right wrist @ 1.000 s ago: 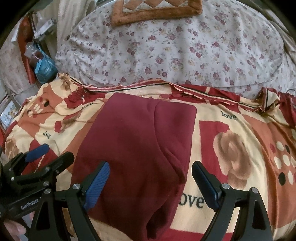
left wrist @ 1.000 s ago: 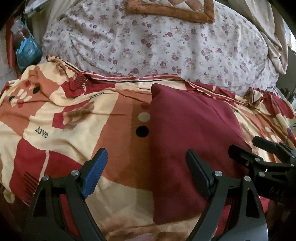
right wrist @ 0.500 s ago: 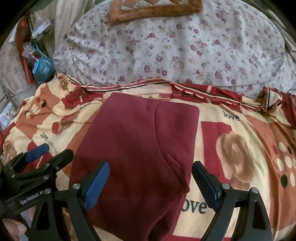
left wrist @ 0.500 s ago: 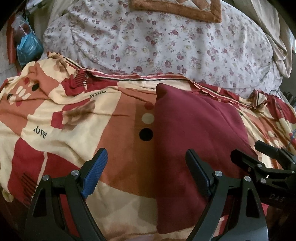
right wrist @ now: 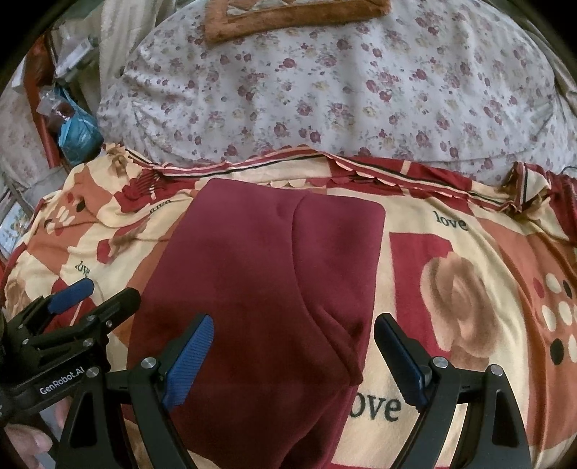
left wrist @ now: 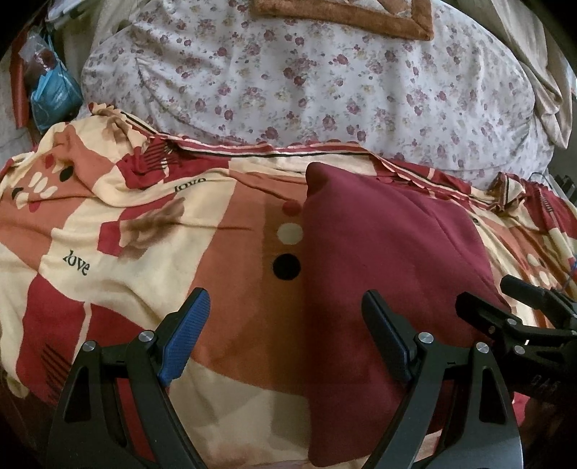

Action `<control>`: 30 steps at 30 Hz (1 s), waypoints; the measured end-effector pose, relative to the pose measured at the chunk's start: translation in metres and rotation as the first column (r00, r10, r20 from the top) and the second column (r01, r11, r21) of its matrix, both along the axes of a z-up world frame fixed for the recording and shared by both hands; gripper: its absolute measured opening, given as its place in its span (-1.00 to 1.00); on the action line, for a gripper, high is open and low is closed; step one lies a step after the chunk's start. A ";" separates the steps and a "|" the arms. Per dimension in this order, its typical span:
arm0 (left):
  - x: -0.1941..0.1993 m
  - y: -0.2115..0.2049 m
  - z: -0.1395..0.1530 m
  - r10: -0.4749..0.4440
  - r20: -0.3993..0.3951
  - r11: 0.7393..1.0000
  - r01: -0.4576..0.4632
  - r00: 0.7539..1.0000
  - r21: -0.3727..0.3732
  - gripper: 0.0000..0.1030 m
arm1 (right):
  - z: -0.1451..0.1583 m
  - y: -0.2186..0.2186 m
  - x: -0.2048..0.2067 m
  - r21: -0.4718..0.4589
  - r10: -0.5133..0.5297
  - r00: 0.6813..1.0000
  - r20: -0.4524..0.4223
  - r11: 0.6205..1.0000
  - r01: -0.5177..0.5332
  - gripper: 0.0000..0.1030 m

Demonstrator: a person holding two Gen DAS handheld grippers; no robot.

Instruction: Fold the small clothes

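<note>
A dark red garment lies flat on a patterned blanket, folded into a long rectangle with one side lapped over; it also shows in the right wrist view. My left gripper is open and empty, hovering over the garment's near left edge. My right gripper is open and empty above the garment's near right part. Each gripper shows in the other's view: the right one at the right edge, the left one at the left edge.
A floral quilt rises behind the blanket, with a brown bordered cushion on top. A blue bag and clutter sit at the far left. Beige cloth hangs at the far right.
Both grippers have drawn slightly back and up from the garment. The garment lies unmoved, and both grippers stay open.
</note>
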State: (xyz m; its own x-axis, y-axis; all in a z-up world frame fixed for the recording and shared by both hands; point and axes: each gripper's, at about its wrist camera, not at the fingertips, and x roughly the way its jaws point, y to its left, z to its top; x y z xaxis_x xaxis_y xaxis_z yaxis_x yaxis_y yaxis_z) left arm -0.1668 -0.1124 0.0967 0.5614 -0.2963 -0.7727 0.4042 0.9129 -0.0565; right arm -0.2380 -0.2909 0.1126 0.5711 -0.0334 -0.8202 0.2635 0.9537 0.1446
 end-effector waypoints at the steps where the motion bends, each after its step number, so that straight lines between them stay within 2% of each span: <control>1: 0.000 -0.001 0.000 0.002 0.001 1.000 -0.002 1.000 0.001 0.67 | 0.000 0.000 0.000 0.001 0.001 1.000 0.000 1.000 -0.001 0.73; 30: 0.005 -0.010 -0.005 -0.019 0.004 0.999 0.019 1.000 0.029 0.67 | -0.006 -0.007 0.005 0.014 -0.015 1.000 -0.017 1.000 0.015 0.73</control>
